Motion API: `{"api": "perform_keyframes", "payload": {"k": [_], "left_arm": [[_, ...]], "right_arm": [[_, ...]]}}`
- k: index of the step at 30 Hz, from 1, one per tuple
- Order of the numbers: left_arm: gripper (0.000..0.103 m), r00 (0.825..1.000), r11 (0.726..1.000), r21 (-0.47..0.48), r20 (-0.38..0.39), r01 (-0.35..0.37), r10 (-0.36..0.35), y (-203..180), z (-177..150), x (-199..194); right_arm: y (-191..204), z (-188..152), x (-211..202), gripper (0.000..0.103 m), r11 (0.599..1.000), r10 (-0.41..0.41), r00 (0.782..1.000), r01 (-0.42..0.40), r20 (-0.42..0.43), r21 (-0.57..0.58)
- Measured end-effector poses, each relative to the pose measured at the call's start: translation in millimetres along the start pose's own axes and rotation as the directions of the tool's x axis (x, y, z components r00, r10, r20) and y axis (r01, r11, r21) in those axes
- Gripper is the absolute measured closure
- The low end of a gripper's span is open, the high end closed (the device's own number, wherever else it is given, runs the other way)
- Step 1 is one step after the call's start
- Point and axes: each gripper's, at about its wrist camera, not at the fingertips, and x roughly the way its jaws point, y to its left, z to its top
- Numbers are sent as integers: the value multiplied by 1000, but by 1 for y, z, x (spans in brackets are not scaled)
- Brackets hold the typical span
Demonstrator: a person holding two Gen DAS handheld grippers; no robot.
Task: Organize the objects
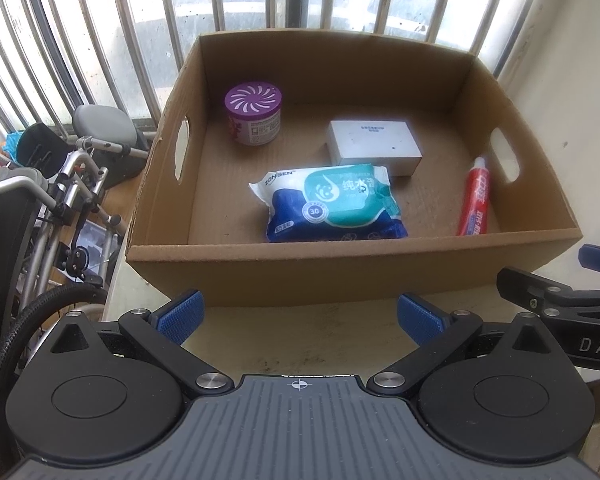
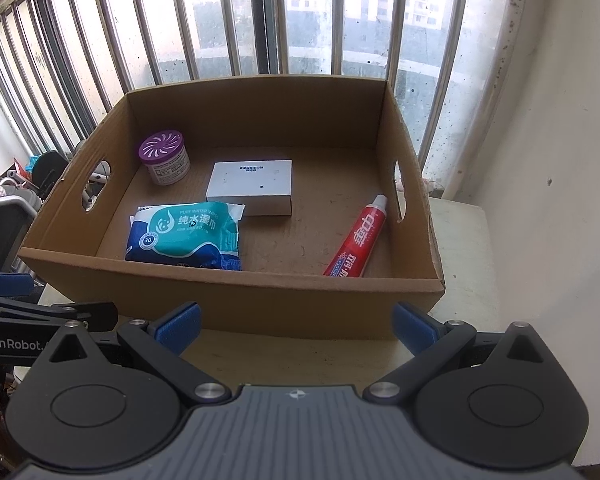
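Observation:
A cardboard box stands on a pale table against a barred window. Inside lie a purple-lidded jar, a white box, a blue and teal wet-wipes pack and a red toothpaste tube. My left gripper is open and empty just in front of the box's near wall. My right gripper is open and empty beside it, also in front of the near wall.
A wheelchair and clutter stand off the table's left edge. A white wall rises on the right. A strip of bare table lies between the grippers and the box.

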Motion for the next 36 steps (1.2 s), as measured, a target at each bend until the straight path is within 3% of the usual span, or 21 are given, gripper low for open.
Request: {"api": "perform_keyframes", "payload": {"k": [36], "left_arm": [[0,1000,1000,10,1,-26,26,-1,8,3]], "right_arm": [[-1,1,9,0,999,12,1000,-11,-25,36]]}}
